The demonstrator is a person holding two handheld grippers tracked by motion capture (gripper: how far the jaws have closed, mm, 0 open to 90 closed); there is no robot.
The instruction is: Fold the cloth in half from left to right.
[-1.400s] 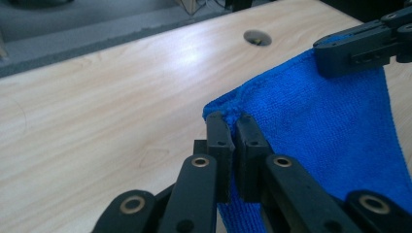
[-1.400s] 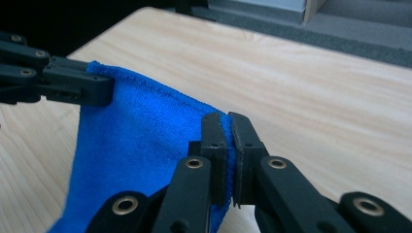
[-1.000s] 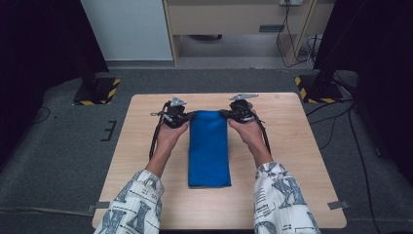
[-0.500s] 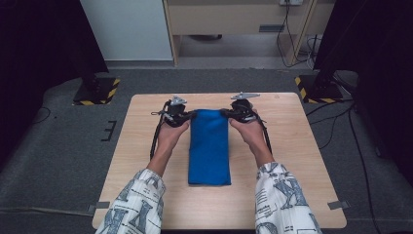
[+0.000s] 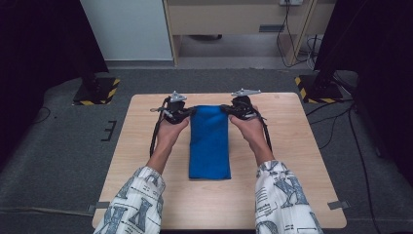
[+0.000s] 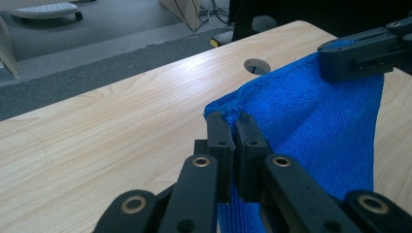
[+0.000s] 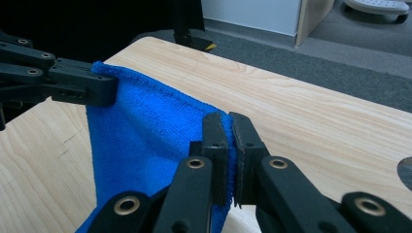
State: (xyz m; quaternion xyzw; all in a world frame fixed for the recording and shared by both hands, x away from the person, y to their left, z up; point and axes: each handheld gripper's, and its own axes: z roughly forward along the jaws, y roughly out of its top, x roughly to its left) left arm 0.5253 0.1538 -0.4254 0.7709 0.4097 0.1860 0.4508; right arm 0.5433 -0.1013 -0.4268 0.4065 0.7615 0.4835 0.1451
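Note:
A blue cloth [image 5: 210, 144], folded into a long strip, lies down the middle of the wooden table [image 5: 292, 146]. My left gripper [image 5: 187, 112] is shut on its far left corner, and my right gripper [image 5: 227, 110] is shut on its far right corner. In the left gripper view the jaws pinch the cloth [image 6: 311, 126] at its corner, with the left gripper [image 6: 231, 127] lifting that edge slightly. Across the cloth the other gripper's jaw clamps the opposite corner. The right gripper view shows the right gripper [image 7: 230, 127] closed on the cloth [image 7: 141, 126] hem.
A round cable hole [image 6: 257, 66] is in the table beyond the cloth. Grey carpet surrounds the table, with black stands on yellow-striped bases [image 5: 100, 91] at both far corners and a cabinet [image 5: 234, 19] behind.

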